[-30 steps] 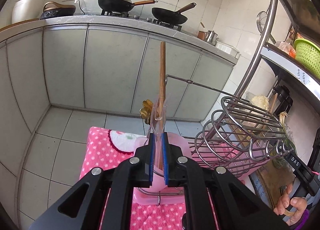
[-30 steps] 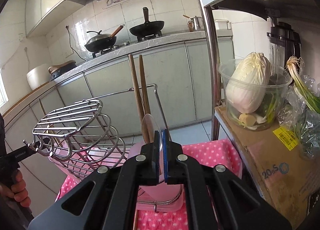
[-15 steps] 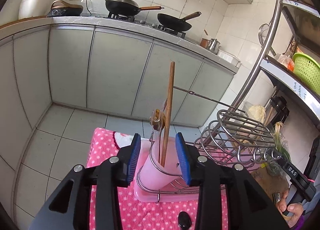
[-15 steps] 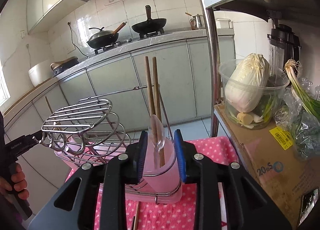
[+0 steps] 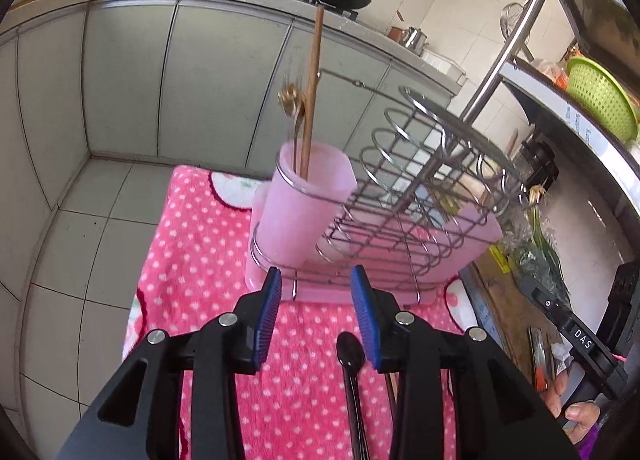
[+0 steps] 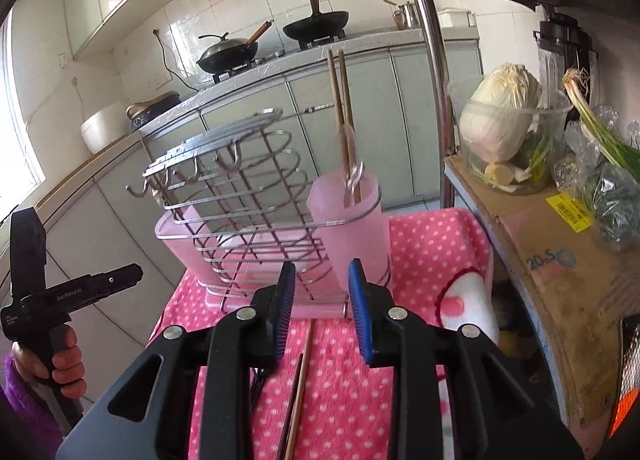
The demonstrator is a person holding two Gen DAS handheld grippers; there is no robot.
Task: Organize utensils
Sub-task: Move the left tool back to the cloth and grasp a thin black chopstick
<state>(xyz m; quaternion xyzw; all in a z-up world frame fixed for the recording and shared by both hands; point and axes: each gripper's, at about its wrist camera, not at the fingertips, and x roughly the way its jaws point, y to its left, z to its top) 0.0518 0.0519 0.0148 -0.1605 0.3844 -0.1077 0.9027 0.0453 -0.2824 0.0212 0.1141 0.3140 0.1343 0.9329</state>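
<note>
Left wrist view: the left hand-held gripper (image 5: 316,310) has its blue-padded jaws spread apart and holds nothing. Straight ahead of it, just beyond the fingertips, stands the pink utensil cup (image 5: 308,200) in the wire dish rack (image 5: 432,180) on a pink polka-dot towel (image 5: 200,260). A wooden chopstick (image 5: 313,88) stands upright in the cup, with what looks like a gold-coloured spoon (image 5: 291,102) beside it, though it is blurred. A black spoon (image 5: 351,364) lies on the towel just under the right-hand jaw. Far to the right, the other hand-held gripper shows at the edge of view. Right wrist view: the right hand-held gripper (image 6: 322,302) is also spread apart and empty. The cup (image 6: 352,228) stands just ahead and slightly to its right, holding two wooden chopsticks (image 6: 340,100) and a clear spoon (image 6: 352,176). The rack (image 6: 240,196) fills the space ahead and left. A single chopstick (image 6: 300,376) lies on the towel (image 6: 432,252) beneath the jaws. A cabbage (image 6: 500,116) sits in a clear tub on a cardboard box to the right.
</note>
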